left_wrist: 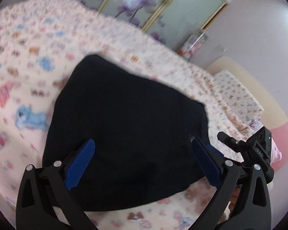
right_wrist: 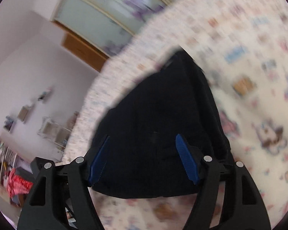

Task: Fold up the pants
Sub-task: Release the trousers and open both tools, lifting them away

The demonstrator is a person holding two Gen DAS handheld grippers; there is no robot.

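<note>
The black pants (left_wrist: 124, 130) lie folded into a compact bundle on the pink cartoon-print bed sheet (left_wrist: 25, 80). My left gripper (left_wrist: 142, 143) is open above the bundle's near part, its blue pads apart and holding nothing. The other gripper's body (left_wrist: 257, 147) shows at the right edge of the left wrist view. In the right wrist view the same pants (right_wrist: 159, 118) lie under my right gripper (right_wrist: 142, 140), which is also open and empty, fingers spread over the near edge of the bundle. Both views are blurred by motion.
The sheet (right_wrist: 249, 76) covers the bed on all sides of the pants. A pillow (left_wrist: 238, 97) lies at the head. A wardrobe with frosted floral doors (left_wrist: 144, 5) stands behind. A cluttered shelf and red cloth (right_wrist: 17, 184) sit beyond the bed's edge.
</note>
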